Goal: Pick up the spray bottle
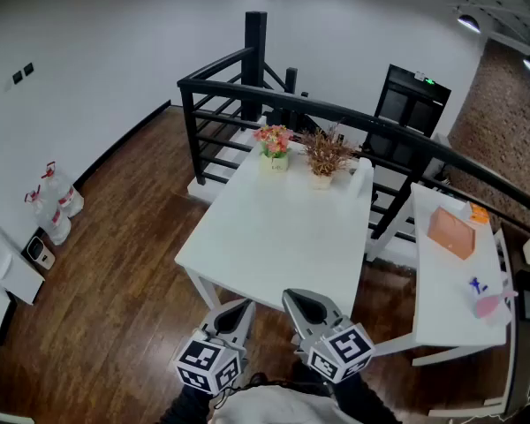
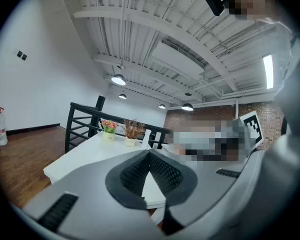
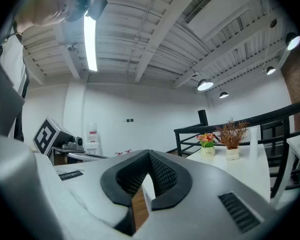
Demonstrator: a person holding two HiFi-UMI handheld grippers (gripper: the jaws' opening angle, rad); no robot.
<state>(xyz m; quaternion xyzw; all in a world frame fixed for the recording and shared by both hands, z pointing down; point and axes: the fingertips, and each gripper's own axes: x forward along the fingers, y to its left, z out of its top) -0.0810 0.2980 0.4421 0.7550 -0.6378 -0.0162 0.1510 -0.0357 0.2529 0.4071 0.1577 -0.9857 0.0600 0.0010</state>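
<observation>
A white spray bottle (image 1: 362,180) stands at the far right corner of the white table (image 1: 274,237), beside a pot of dried brown plants (image 1: 323,157) and a pot of pink flowers (image 1: 274,145). It also shows as a small white bottle (image 2: 146,134) in the left gripper view and as the bottle (image 3: 253,134) in the right gripper view. Both grippers hover short of the table's near edge, far from the bottle. My left gripper (image 1: 237,314) (image 2: 149,152) is shut with nothing in it. My right gripper (image 1: 300,304) (image 3: 149,154) is shut and empty too.
A black railing (image 1: 247,69) runs behind the table. A second white table (image 1: 450,281) at the right carries an orange box (image 1: 450,233) and small pink and blue items. Water bottles (image 1: 55,198) stand on the wooden floor by the left wall.
</observation>
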